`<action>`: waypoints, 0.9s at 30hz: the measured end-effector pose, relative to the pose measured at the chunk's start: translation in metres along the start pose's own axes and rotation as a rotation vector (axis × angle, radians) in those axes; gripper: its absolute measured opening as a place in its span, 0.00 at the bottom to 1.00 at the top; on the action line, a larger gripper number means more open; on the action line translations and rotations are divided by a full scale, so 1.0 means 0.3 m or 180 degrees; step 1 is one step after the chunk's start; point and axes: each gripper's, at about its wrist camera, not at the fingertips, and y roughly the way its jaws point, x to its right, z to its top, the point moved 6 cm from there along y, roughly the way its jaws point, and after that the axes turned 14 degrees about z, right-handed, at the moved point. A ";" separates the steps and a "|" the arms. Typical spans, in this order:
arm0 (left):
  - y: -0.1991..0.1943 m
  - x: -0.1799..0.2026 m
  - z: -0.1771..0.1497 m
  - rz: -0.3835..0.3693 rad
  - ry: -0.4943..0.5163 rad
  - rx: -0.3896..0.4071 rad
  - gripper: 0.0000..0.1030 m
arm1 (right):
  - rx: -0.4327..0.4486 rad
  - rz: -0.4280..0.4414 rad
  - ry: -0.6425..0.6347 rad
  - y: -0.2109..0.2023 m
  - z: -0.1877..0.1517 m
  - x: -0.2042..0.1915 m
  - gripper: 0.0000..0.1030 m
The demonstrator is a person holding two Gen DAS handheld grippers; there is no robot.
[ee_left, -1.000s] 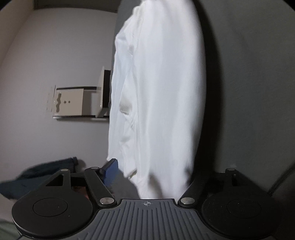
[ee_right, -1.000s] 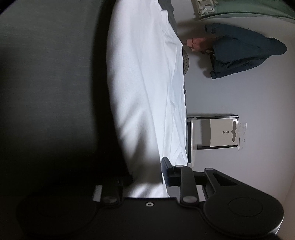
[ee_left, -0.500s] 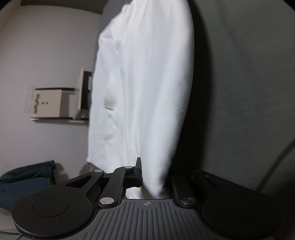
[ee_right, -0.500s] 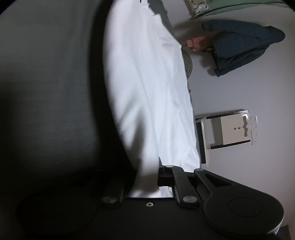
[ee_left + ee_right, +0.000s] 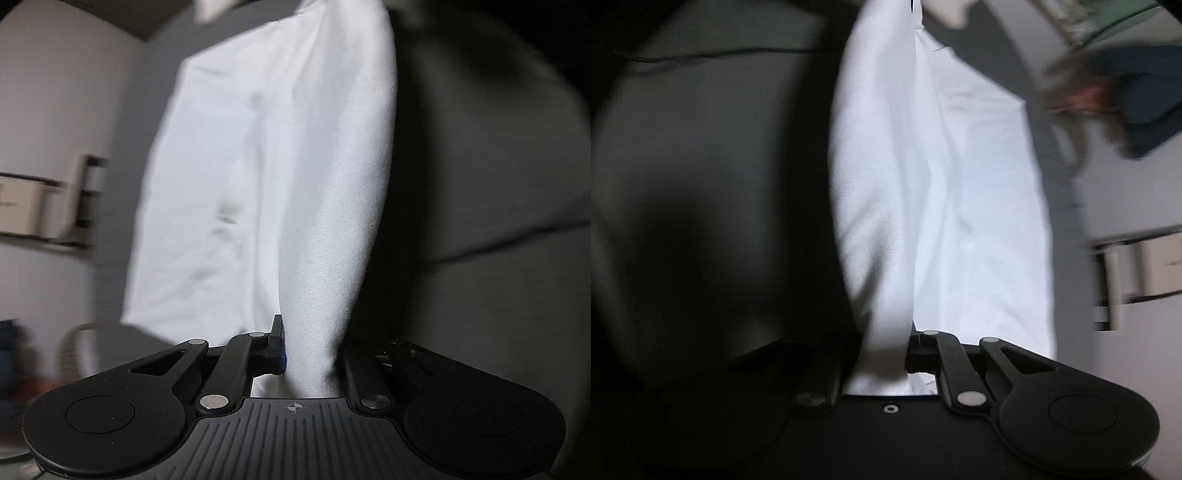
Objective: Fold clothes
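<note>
Dim room, pale wall (image 5: 55,92), blurry white shelf unit (image 5: 44,210) against it. Big dark grey cushion (image 5: 480,184) with a seam fills one side, mostly in shadow.

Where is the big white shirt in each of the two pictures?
Left wrist view: the white cotton shirt fills the middle, top to bottom, its lower end pinched in the left hand-held gripper.
Right wrist view: the shirt again fills the middle, its lower end pinched in the right hand-held gripper.
Shared landmark: the small white cabinet with dark edges, at the left edge in one view, at the right edge in the other.
</note>
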 end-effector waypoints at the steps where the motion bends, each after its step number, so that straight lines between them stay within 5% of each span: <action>1: -0.016 0.028 0.004 -0.0104 0.0059 0.0004 0.09 | 0.0000 0.0119 0.0011 -0.004 -0.001 -0.032 0.11; 5: -0.018 -0.029 0.006 -0.0306 -0.0061 0.0019 0.09 | 0.0078 0.0327 0.0199 -0.048 -0.001 -0.001 0.11; 13: 0.133 -0.366 -0.025 -0.0857 -0.0478 0.0069 0.09 | 0.0497 0.1139 0.0858 -0.139 -0.059 0.246 0.12; 19: 0.350 -0.558 -0.042 -0.1151 -0.0586 0.0040 0.09 | 0.0506 0.1498 0.1121 -0.053 -0.143 0.392 0.12; 27: 0.644 -0.654 -0.105 -0.1615 -0.0923 -0.0022 0.10 | 0.0609 0.1971 0.1466 0.142 -0.209 0.559 0.15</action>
